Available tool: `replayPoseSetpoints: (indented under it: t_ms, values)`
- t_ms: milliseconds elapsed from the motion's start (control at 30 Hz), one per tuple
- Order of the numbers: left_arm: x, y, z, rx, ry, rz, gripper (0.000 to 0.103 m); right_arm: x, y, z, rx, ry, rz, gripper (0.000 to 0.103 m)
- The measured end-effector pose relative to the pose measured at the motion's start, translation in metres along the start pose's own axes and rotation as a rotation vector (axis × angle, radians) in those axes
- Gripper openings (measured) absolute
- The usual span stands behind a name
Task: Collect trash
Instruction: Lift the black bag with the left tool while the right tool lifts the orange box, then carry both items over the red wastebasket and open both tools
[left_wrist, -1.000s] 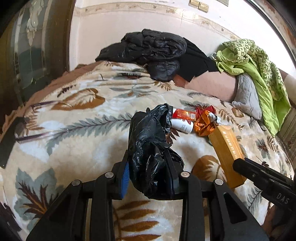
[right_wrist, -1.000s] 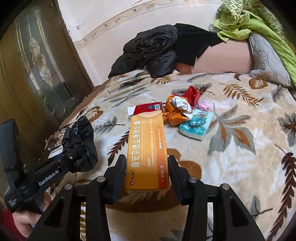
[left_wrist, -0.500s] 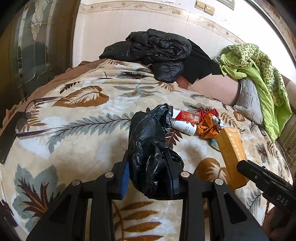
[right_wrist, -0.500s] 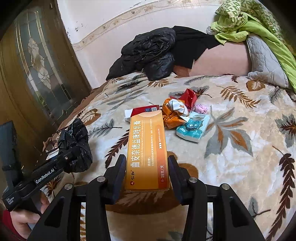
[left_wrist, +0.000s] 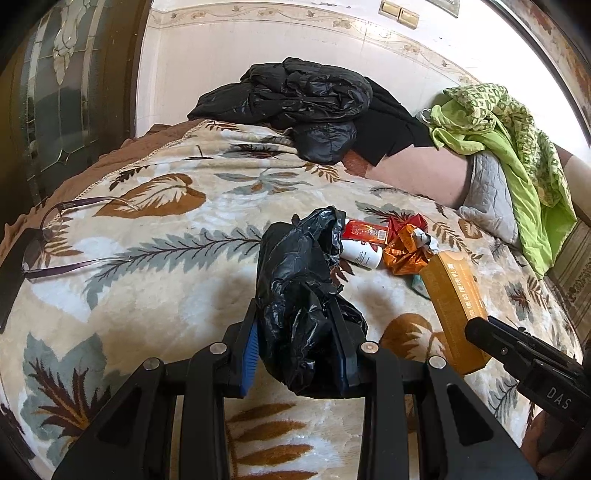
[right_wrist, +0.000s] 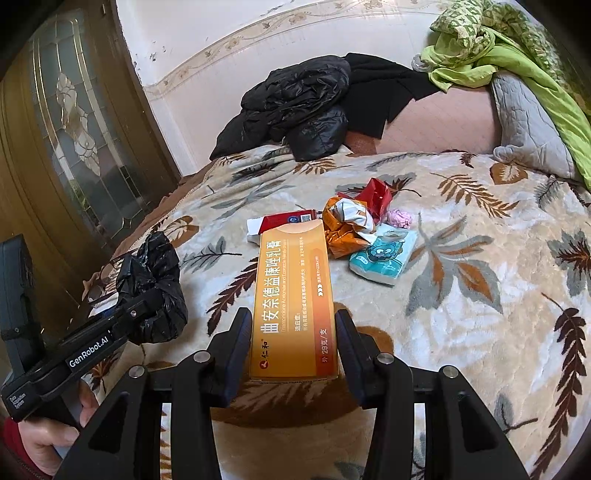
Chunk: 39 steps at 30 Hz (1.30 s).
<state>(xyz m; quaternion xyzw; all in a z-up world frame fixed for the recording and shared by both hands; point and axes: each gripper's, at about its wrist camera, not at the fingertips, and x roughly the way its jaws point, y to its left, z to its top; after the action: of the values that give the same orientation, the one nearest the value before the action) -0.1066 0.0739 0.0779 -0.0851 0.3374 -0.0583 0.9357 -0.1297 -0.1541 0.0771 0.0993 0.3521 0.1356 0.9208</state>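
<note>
Leaf-patterned blanket (right_wrist: 480, 295) covering the bed, with a black jacket (left_wrist: 303, 99) and a green cloth (right_wrist: 517, 48) heaped at its far edge. Left gripper (left_wrist: 299, 354) closed on a crumpled black trash bag (left_wrist: 299, 295) — the bag bulges up between the two fingers, above the blanket. Right gripper (right_wrist: 293, 347) closed on an orange carton (right_wrist: 293, 295), held lengthwise between its fingers and clear of the blanket. Beyond the carton lies the remaining litter, bunched together: a red-and-white box (right_wrist: 284, 221), a crumpled orange wrapper (right_wrist: 343, 225), a red wrapper (right_wrist: 376, 192), a teal tissue pack (right_wrist: 384, 254) and a small pink wad (right_wrist: 399, 218). Eyeglasses (left_wrist: 59, 236) rest near the blanket's left edge — well apart from the litter.
</note>
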Motion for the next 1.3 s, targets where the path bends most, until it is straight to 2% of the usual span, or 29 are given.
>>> replayPoseSetpoints:
  t_ms: [500,733,800,1033,1300]
  values:
    - [0.002,-0.009,-0.001,0.021,0.016,-0.081,0.031,-0.004,-0.004,0.0,0.033,0.003,-0.013,0.049]
    - [-0.002,-0.025,-0.005,0.094,0.021,-0.115,0.031,-0.021,-0.011,-0.006,0.092,0.002,-0.002,0.049]
    - [-0.005,-0.035,-0.006,0.13,0.025,-0.134,0.031,-0.035,-0.015,-0.009,0.11,-0.005,-0.003,0.049]
    - [-0.026,-0.094,-0.019,0.213,0.064,-0.297,0.031,-0.105,-0.049,-0.027,0.176,-0.06,-0.053,0.049]
    - [-0.056,-0.175,-0.025,0.304,0.068,-0.48,0.031,-0.204,-0.11,-0.06,0.319,-0.135,-0.208,0.049]
